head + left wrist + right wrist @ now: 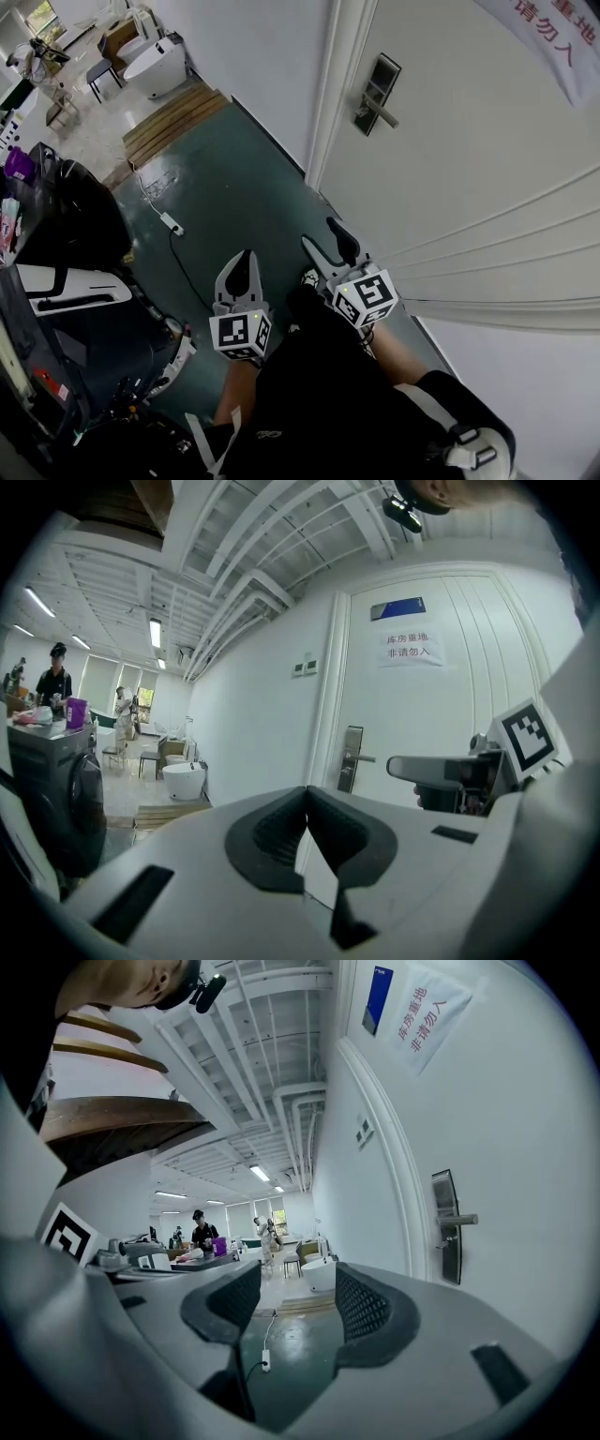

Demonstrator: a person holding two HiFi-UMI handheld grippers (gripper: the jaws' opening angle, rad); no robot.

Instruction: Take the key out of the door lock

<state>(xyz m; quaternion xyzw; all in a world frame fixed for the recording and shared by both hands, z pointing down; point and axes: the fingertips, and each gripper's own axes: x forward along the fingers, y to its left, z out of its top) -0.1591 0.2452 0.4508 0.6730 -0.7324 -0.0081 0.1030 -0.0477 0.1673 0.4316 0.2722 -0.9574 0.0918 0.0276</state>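
The white door (487, 159) fills the right side of the head view. Its dark lock plate (376, 91) with a lever handle (382, 113) sits high up, well beyond both grippers. I cannot make out a key in it in any view. The lock plate (351, 758) shows ahead in the left gripper view, and at the right, lock plate (445, 1225), in the right gripper view. My left gripper (250, 255) is shut and empty, jaws touching. My right gripper (321, 234) is open and empty, nearer the door. Both are held low over the green floor.
A white power strip (171, 223) with its cable lies on the green floor (234, 187). Wooden boards (173, 114) and a white tub (156, 64) are farther back. A dark machine (66, 225) stands at the left. A paper sign (553, 33) hangs on the door. People stand far off (199, 1227).
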